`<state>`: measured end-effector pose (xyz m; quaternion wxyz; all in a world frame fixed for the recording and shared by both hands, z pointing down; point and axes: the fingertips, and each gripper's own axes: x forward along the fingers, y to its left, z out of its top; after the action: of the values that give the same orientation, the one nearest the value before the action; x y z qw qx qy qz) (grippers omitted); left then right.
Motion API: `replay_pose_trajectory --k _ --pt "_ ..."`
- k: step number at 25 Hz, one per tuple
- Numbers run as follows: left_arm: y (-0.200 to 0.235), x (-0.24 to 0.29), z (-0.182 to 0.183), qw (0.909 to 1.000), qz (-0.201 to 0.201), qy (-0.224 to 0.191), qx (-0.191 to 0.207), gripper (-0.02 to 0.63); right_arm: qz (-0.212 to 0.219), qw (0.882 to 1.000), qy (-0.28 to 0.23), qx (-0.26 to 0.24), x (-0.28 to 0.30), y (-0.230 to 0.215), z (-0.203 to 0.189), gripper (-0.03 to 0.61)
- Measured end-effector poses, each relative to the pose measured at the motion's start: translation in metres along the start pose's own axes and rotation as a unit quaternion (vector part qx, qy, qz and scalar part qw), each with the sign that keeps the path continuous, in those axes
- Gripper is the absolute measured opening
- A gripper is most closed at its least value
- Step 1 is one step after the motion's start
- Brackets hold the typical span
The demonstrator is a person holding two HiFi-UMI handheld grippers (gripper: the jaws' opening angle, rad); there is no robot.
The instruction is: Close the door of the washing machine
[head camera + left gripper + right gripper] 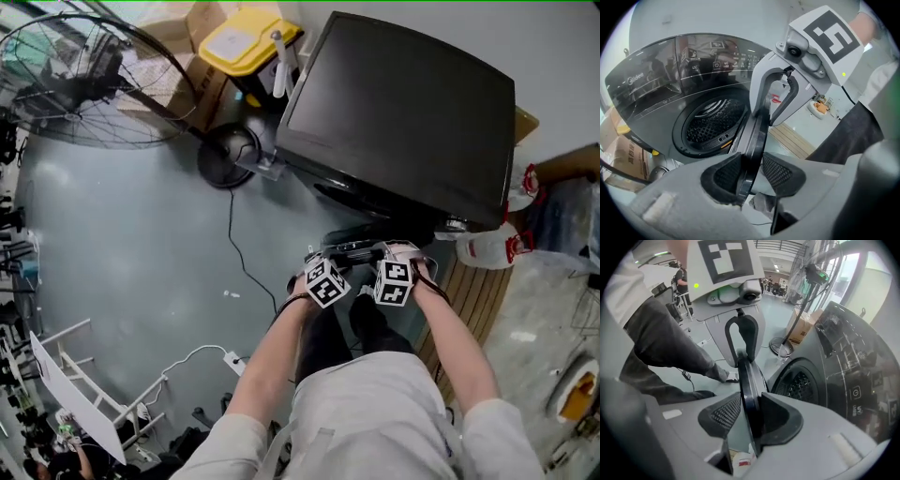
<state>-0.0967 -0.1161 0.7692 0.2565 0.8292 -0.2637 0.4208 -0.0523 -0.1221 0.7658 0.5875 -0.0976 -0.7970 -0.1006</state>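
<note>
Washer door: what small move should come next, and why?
Probably push the door toward the drum opening. It stands open, and its edge sits between the open jaws of the left gripper and right gripper, so both can swing it shut.

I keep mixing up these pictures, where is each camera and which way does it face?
Head view: on the head, steeply down onto washing machine; forearms, legs show.
Left gripper view: on left claw, facing drum; trousers show.
Right gripper view: on right claw, facing fan; trousers show.
Both claw views share the door, between the jaws.
</note>
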Motion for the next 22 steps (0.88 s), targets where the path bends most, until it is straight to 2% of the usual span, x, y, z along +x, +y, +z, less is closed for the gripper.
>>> replay_pose_trajectory --k 2,7,10,12,16,19,22 --pt "0.005 -0.002 0.001 0.9999 -0.01 -0.007 0.01 0.143 -0.005 1.0 0.014 0.024 0.002 -0.004 0.0 0.137" --pt "0.018 -0.003 0.005 0.9985 -0.029 -0.025 0.038 0.144 -0.047 0.994 0.027 0.09 0.003 -0.016 0.009 0.141" --pt "0.023 -0.002 0.011 0.9975 -0.038 -0.04 0.046 0.144 -0.095 0.987 0.041 0.125 0.002 -0.027 0.007 0.156" --pt "0.025 -0.001 0.013 0.9965 -0.044 -0.043 0.056 0.144 -0.124 0.978 0.049 0.163 0.002 -0.03 0.005 0.174" --pt "0.03 -0.001 0.01 0.9936 -0.066 -0.043 0.081 0.144 -0.16 0.946 0.025 0.282 -0.005 -0.034 0.007 0.207" --pt "0.035 -0.003 0.011 0.9922 -0.069 -0.059 0.086 0.144 -0.181 0.92 0.001 0.347 -0.021 -0.036 0.003 0.206" --pt "0.048 -0.003 0.016 0.9919 -0.062 -0.067 0.089 0.144 -0.191 0.88 -0.031 0.435 -0.031 -0.037 -0.007 0.181"
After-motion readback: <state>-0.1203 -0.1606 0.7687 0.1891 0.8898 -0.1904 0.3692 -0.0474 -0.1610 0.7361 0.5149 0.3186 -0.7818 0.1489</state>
